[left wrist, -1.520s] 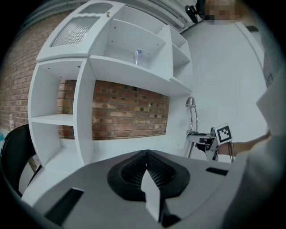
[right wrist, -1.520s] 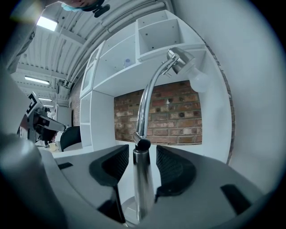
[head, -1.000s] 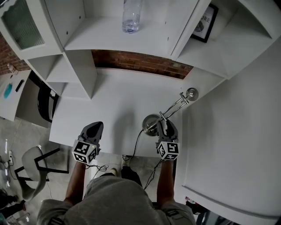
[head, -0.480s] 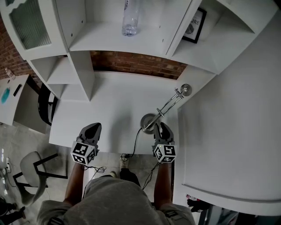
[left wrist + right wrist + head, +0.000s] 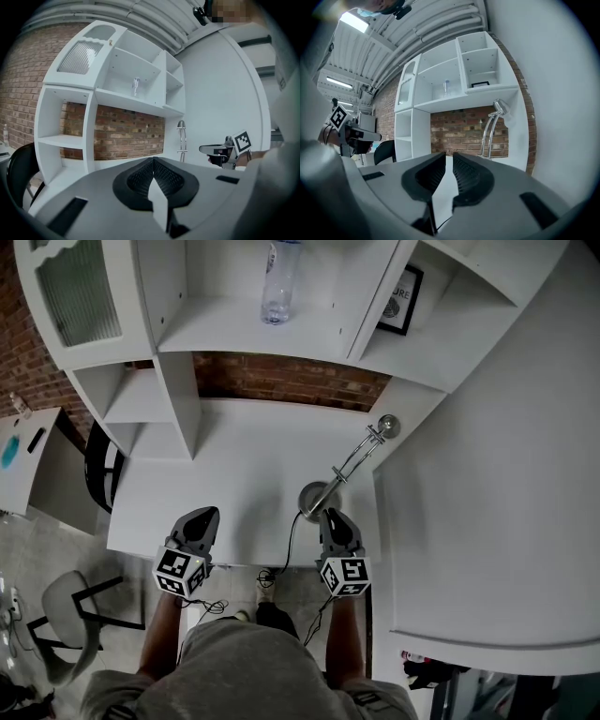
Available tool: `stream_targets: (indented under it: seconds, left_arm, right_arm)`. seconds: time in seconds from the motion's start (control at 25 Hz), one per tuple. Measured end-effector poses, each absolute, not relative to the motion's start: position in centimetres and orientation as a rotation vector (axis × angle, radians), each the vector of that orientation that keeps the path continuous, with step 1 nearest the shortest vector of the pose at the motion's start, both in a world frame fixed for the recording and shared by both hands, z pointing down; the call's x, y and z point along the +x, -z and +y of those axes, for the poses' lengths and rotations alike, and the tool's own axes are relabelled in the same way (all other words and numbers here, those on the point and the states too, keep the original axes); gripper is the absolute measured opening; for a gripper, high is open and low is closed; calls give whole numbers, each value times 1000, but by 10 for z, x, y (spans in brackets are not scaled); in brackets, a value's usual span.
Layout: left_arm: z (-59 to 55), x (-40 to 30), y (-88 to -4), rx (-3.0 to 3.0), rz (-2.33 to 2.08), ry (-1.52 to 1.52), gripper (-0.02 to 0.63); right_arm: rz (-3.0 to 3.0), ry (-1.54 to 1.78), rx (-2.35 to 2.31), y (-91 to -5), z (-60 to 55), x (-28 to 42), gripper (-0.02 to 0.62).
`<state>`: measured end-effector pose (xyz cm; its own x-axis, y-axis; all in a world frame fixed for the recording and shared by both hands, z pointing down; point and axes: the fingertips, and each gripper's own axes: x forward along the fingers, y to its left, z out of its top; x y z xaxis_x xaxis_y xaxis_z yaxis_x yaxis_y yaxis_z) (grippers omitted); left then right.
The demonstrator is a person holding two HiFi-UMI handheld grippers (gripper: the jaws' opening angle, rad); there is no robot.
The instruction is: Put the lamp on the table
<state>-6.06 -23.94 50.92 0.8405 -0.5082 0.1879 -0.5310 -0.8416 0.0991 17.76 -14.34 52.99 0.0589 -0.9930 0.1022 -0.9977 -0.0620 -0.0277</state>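
The chrome lamp (image 5: 349, 463) stands on the white table (image 5: 244, 474) by the right wall, its round base (image 5: 316, 496) near the front edge and its head (image 5: 384, 426) leaning toward the back. It also shows as the lamp (image 5: 491, 131) in the right gripper view and the lamp (image 5: 181, 140) in the left one. My right gripper (image 5: 331, 518) sits just in front of the base. Its jaws have just been closing to a narrow gap (image 5: 449, 161) with nothing between them. My left gripper (image 5: 201, 519) hovers at the table's front left, shut and empty (image 5: 153, 161).
White shelving (image 5: 178, 381) rises behind the table against a brick wall (image 5: 281, 379). It carries a clear bottle (image 5: 278, 282) and a framed picture (image 5: 397, 298). A black cable (image 5: 287, 549) drops off the front edge. A black chair (image 5: 101, 470) and a grey chair (image 5: 67, 615) stand at left.
My right gripper has drawn back from the lamp toward the table's front edge and its jaws have narrowed. The left gripper has pulled back a little too. The lamp stays put.
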Motion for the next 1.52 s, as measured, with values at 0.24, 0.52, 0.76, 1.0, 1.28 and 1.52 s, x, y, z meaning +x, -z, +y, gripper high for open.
stream_targets:
  seconds: [0.24, 0.52, 0.76, 1.0, 1.28, 1.52]
  left_arm:
    - [-221, -71, -502, 2887, -789, -213, 5]
    - [-198, -84, -504, 2892, -762, -204, 5]
    - [-185, -94, -499, 2901, -748, -191, 5]
    - [-178, -103, -495, 2907, -750, -180, 5]
    - [-171, -109, -494, 2909, -739, -192, 5]
    - [-171, -112, -494, 2907, -743, -195, 5]
  right_arm:
    - [-2136, -122, 2245, -520, -125, 146, 57]
    - [-2149, -107, 2244, -516, -101, 117, 49]
    - [-2149, -95, 2263, -512, -81, 101, 35]
    - [-2173, -97, 2269, -510, -69, 86, 31]
    - [-2180, -86, 2268, -506, -67, 80, 30]
    - [-2178, -80, 2262, -505, -67, 78, 25]
